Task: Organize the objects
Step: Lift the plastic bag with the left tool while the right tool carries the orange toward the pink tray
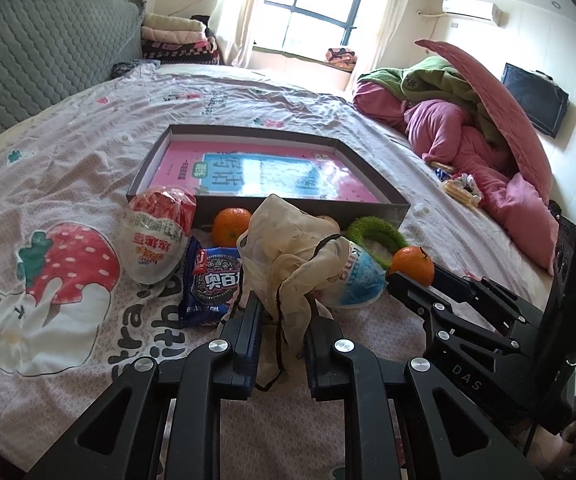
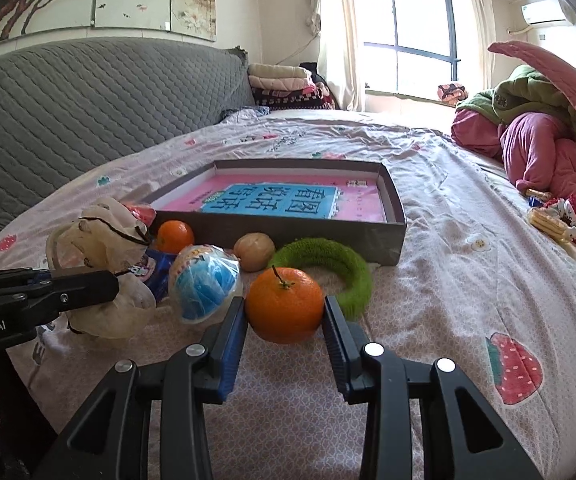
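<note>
On the bed, my left gripper [image 1: 284, 320] is shut on the cream drawstring mesh bag [image 1: 288, 240], which bunches up between its pads. My right gripper [image 2: 284, 308] is shut on an orange [image 2: 284, 304], with both blue pads pressed to its sides. A second orange [image 1: 232, 226], a red-and-white snack packet [image 1: 156, 236], a blue cookie packet [image 1: 212, 280], a blue-and-white packet [image 2: 204, 280], a brown round fruit [image 2: 254, 251] and a green fuzzy ring [image 2: 328, 256] lie before a shallow grey box [image 2: 288, 236]. The box holds a pink book [image 2: 288, 200].
A pile of pink and green bedding [image 1: 468, 132] fills the bed's right side, with small snack wrappers [image 2: 552, 220] beside it. Folded blankets [image 1: 180, 40] are stacked at the far end. A grey quilted headboard [image 2: 68, 100] runs along the left.
</note>
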The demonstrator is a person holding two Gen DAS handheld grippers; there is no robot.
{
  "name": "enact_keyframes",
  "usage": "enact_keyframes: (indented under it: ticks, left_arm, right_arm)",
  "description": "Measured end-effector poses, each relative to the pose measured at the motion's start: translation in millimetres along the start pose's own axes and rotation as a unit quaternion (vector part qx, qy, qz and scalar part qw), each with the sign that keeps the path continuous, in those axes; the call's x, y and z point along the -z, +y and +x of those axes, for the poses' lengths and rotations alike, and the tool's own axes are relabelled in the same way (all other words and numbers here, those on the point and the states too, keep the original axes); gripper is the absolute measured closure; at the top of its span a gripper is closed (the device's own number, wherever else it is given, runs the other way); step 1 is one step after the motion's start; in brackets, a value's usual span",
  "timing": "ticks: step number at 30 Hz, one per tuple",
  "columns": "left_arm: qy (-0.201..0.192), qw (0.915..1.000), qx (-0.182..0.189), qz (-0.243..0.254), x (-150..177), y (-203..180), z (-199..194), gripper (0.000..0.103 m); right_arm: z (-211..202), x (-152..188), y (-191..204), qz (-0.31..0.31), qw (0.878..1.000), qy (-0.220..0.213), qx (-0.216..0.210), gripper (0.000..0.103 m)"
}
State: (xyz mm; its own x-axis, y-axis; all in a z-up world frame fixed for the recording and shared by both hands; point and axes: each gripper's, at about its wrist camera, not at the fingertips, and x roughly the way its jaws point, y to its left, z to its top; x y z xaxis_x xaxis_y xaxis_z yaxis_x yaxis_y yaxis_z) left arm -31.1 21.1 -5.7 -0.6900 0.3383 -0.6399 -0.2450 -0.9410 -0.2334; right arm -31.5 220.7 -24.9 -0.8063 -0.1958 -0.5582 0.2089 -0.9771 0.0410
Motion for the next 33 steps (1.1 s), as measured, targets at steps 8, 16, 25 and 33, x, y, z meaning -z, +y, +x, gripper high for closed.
enact_keyframes:
  ticks: [8, 16, 25, 33]
  left_arm:
    - [-0.026, 0.9996, -0.002, 0.011, -2, -7, -16, 0.085]
    - [-0.036, 0.9993, -0.001, 0.010, -2, -4, -22, 0.085]
    - [-0.040, 0.9992, 0.002, 0.004, -4, 2, -18, 0.085]
    - [-0.039, 0.9992, 0.006, -0.001, -4, 6, -13, 0.085]
  right_arm:
    - [-12, -3, 3, -0.012, 1.000, -0.027, 0.002, 0.065]
    - [-25, -7, 4, -0.018, 0.998, -0.054, 0.012, 0.065]
    - [-24, -6, 7, -0.023, 0.998, -0.058, 0.015, 0.065]
    - [-22, -5, 7, -0.025, 0.998, -0.056, 0.018, 0.065]
